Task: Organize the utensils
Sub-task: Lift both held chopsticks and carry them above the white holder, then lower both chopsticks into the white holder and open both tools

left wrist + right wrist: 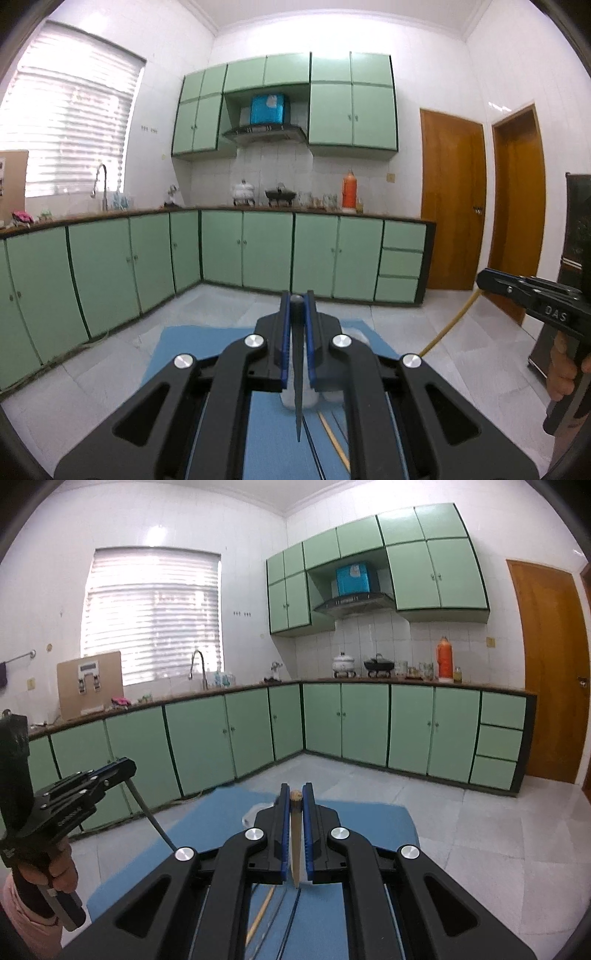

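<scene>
The left tool (296, 325) is matt black plastic with ribbed blue rubbery pads (284, 343) and polished silver metal bolts; it pinches a dark matt chopstick (297, 369). The right tool (295, 805), of the same make, pinches a pale, raw-looking wooden chopstick (295, 842). Beneath both lies a blue matt, cloth-like mat (207, 343) on the glossy pale-tiled floor (480, 834). Beyond the mat, the smooth mint-green cabinet doors (410, 723) have a satin sheen, the white wall tiles above them are glossy, and the brown wooden door (550, 672) right of the cabinets looks varnished.
</scene>
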`<state>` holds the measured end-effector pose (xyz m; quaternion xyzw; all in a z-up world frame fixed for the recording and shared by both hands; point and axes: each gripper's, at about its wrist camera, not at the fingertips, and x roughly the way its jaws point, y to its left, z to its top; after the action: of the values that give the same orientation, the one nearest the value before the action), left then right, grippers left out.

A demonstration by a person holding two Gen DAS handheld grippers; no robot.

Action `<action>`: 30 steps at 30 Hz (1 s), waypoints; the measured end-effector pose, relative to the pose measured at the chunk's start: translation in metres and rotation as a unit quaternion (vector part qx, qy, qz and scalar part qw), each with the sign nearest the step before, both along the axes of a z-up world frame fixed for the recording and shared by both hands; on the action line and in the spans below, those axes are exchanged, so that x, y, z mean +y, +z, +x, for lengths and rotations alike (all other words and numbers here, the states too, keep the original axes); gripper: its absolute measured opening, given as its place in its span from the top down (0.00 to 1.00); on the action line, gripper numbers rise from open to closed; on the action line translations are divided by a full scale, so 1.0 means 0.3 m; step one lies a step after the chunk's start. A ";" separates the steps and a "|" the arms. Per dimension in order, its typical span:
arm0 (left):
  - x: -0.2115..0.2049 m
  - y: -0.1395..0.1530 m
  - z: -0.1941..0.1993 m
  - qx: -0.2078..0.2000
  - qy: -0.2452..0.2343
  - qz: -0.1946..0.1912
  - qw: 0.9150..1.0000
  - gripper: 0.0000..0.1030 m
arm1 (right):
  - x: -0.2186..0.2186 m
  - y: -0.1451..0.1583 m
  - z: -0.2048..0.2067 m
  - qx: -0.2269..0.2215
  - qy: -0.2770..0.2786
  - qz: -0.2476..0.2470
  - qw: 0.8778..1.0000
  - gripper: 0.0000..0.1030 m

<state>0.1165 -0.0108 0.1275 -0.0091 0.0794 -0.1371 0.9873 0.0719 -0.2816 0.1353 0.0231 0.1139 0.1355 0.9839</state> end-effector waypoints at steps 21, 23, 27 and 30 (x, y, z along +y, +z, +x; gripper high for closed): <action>-0.142 0.232 0.400 -0.097 0.011 -0.038 0.995 0.94 | 0.028 0.164 0.362 0.017 0.000 -0.013 1.000 0.94; -0.151 0.213 0.460 -0.085 0.009 -0.041 0.995 0.94 | 0.022 0.136 0.405 0.030 -0.002 -0.014 0.999 0.94; -0.159 0.149 0.541 -0.060 0.012 -0.038 0.997 0.94 | 0.014 0.086 0.478 0.053 -0.002 -0.012 0.999 0.94; -0.153 0.098 0.595 -0.042 0.016 -0.031 0.999 0.94 | 0.010 0.051 0.528 0.067 -0.001 -0.011 0.998 0.94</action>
<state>0.2950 -0.0569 0.1571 -0.0351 0.0333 -0.1240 0.9911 0.2304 -0.2787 0.1505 0.0218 0.1810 0.1312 0.9745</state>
